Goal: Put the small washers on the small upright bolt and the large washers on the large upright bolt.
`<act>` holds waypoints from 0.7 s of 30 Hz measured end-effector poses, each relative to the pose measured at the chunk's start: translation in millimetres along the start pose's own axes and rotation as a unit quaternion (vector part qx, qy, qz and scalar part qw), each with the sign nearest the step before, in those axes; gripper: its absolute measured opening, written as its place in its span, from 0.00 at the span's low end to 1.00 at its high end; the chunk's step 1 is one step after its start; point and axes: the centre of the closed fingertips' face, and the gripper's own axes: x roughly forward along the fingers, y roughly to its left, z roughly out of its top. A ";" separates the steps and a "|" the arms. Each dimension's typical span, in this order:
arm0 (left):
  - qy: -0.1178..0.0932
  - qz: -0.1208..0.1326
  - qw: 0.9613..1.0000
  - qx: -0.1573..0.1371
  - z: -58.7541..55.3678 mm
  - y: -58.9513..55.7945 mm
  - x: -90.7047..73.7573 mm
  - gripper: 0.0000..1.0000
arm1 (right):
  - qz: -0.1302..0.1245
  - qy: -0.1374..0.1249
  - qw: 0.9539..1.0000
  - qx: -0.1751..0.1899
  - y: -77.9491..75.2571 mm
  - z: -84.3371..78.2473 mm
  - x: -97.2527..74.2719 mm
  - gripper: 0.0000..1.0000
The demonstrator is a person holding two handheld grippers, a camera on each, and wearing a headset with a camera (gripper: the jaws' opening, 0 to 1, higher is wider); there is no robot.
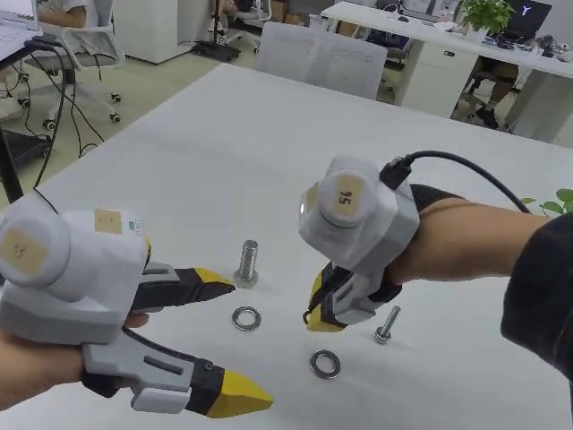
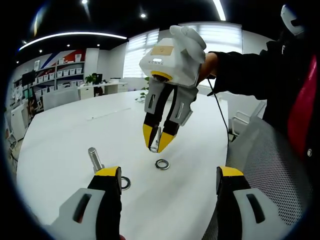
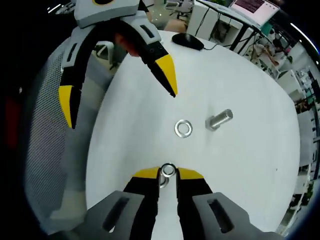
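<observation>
The large bolt (image 1: 246,262) stands upright on the white table (image 1: 224,152); the small bolt (image 1: 387,324) stands right of it. One washer (image 1: 246,318) lies flat in front of the large bolt and another washer (image 1: 324,364) lies nearer me. My right gripper (image 1: 320,315) points down between the two bolts, shut on a washer (image 3: 167,171) held on edge at its yellow tips. My left gripper (image 1: 233,337) is open at the lower left, its fingers either side of the first washer's area, holding nothing. The left gripper view shows the right gripper (image 2: 157,142), the large bolt (image 2: 94,157) and a flat washer (image 2: 162,164).
A mesh office chair (image 1: 322,54) stands at the table's far edge. Desks (image 1: 430,31) and other chairs fill the room behind. A cable (image 1: 466,170) runs from the right gripper along the person's sleeve. A green plant (image 1: 557,202) peeks in at the right.
</observation>
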 end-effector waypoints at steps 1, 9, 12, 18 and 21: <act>0.000 -0.001 1.000 0.000 0.3 0.5 0.7 0.77 | -0.004 -0.001 1.000 0.004 -1.7 -2.9 -4.2 0.13; 0.003 -0.011 1.000 0.008 4.2 2.9 9.8 0.77 | -0.025 0.000 0.999 0.026 -9.9 -21.7 -29.0 0.13; 0.004 -0.013 1.000 0.010 4.9 4.2 12.3 0.77 | -0.033 -0.003 0.999 0.036 -12.7 -28.1 -37.8 0.13; 0.007 -0.017 1.000 0.012 4.4 7.0 18.3 0.77 | -0.044 0.001 0.998 0.052 -16.1 -44.2 -50.1 0.13; 0.010 -0.021 1.000 0.013 3.2 6.4 21.3 0.77 | -0.050 0.005 0.997 0.064 -19.8 -54.9 -55.4 0.13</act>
